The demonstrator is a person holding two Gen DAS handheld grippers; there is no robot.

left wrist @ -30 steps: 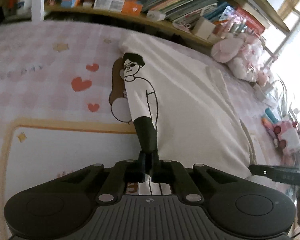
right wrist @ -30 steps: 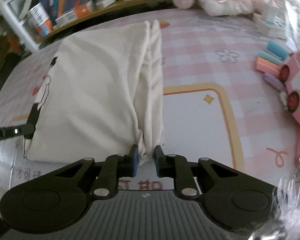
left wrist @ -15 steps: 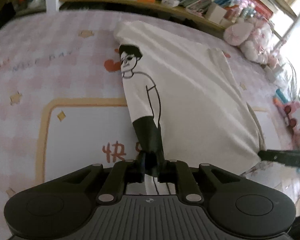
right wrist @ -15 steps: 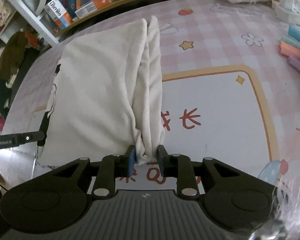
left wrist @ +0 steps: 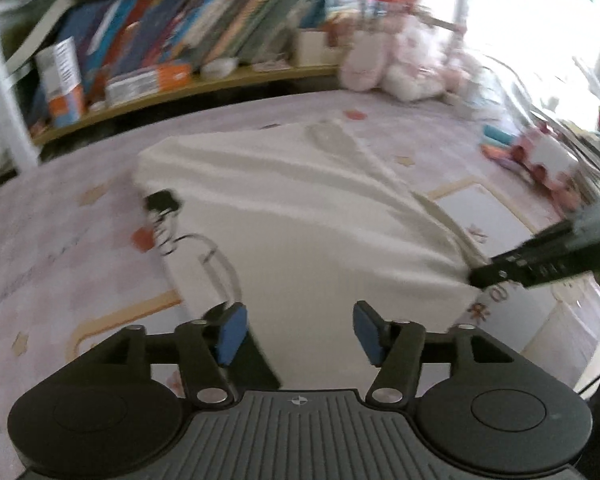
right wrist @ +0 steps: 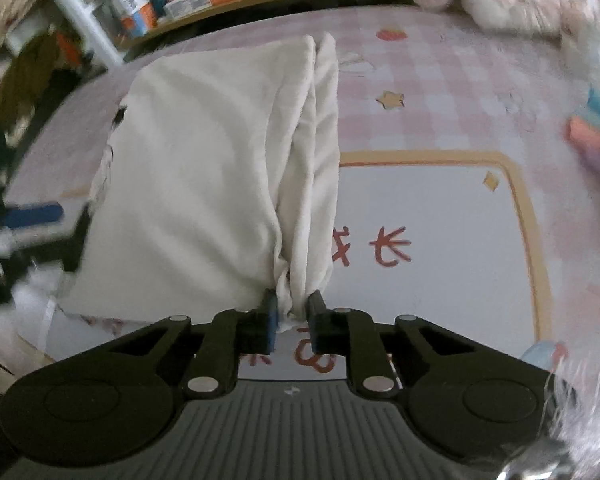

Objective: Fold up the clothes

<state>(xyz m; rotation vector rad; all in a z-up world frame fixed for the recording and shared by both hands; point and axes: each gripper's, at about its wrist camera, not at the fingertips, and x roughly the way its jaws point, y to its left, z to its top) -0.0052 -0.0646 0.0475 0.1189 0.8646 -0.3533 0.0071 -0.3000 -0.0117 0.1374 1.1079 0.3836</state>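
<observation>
L wrist view: left gripper (left wrist: 296, 334) is spread wide, its jaws have just been opening, nothing pinched; the white shirt (left wrist: 312, 216) lies right ahead and below, its near edge betw. the blue pads but untouched. Shirt's long axis runs away from the gripper toward the bookshelf (left wrist: 172, 52), across the pink mat (left wrist: 60, 240). Right gripper (left wrist: 540, 264) shows at the shirt's near right corner.

R wrist view: right gripper (right wrist: 291, 316) is nearly shut, pinching the bunched corner of the shirt (right wrist: 204, 168), cloth pulled taut. Shirt sits left of the mat's (right wrist: 460, 92) white panel. Right hand is the one w/ hold; next fold prob. goes along that long axis.
</observation>
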